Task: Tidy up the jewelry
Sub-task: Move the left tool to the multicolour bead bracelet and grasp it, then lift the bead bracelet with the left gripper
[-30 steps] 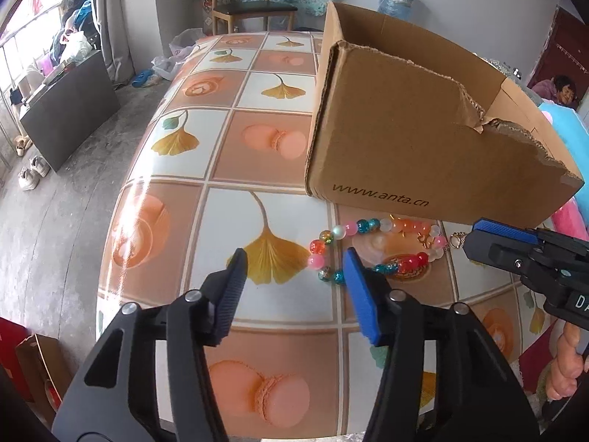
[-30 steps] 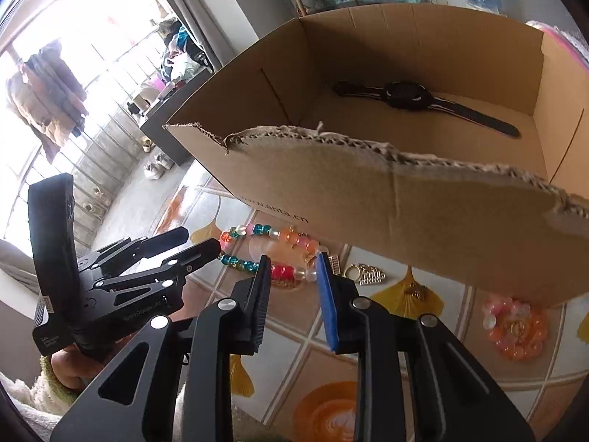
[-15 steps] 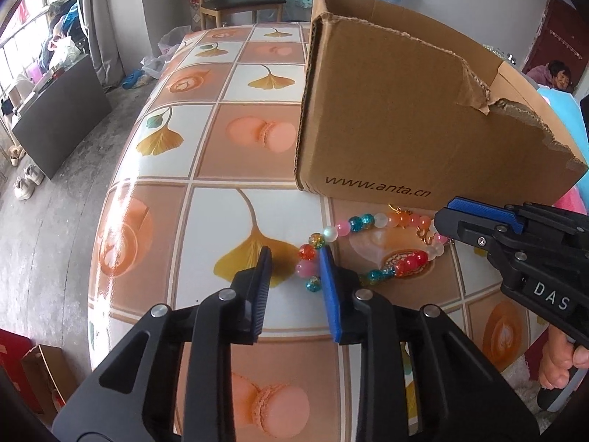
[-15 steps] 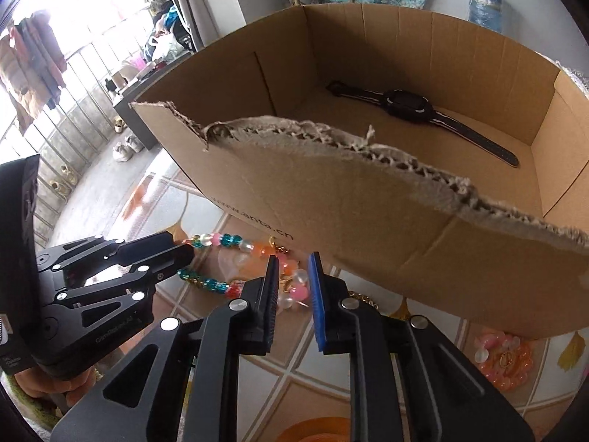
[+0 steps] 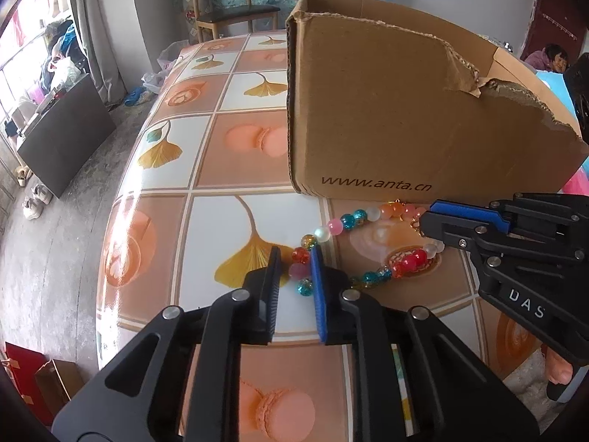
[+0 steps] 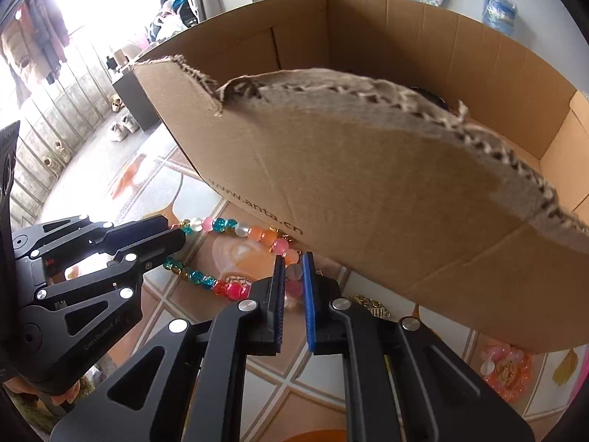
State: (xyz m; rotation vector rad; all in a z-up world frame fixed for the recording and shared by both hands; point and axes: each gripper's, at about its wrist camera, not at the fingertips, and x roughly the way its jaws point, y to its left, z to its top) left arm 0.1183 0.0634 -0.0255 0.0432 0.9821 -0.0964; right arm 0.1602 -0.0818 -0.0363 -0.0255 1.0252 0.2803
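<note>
1. Since the earlier frames both pairs of jaws have narrowed and moved in onto the beaded bracelet (image 5: 344,221); they are now closed on opposite ends of the loop.
2. Left gripper (image 5: 296,270): jaws pinch the left end of the bracelet, with an orange-red bead and a pale pink bead held between the pads. A teal bead lies just outside the blue pad.
3. Bracelet position: it lies on the tabletop (image 5: 176,169), just in front of the cardboard box (image 5: 386,110), directly below the printed "www.anta.cn" wall. It spans from the left gripper to the right gripper (image 6: 293,276).
4. Bracelet appearance: a loop of round glassy beads in teal, frosted white, pink, orange and red, with small gold spacers and a gold charm near the box.
5. Right gripper: jaws clamp the right end of the loop, on pale pink beads between the pads.
6. Right of the right gripper, a gold pendant (image 6: 371,305) lies on the tabletop just beside the box, and a pink bead bracelet (image 6: 508,372) lies further right.
</note>
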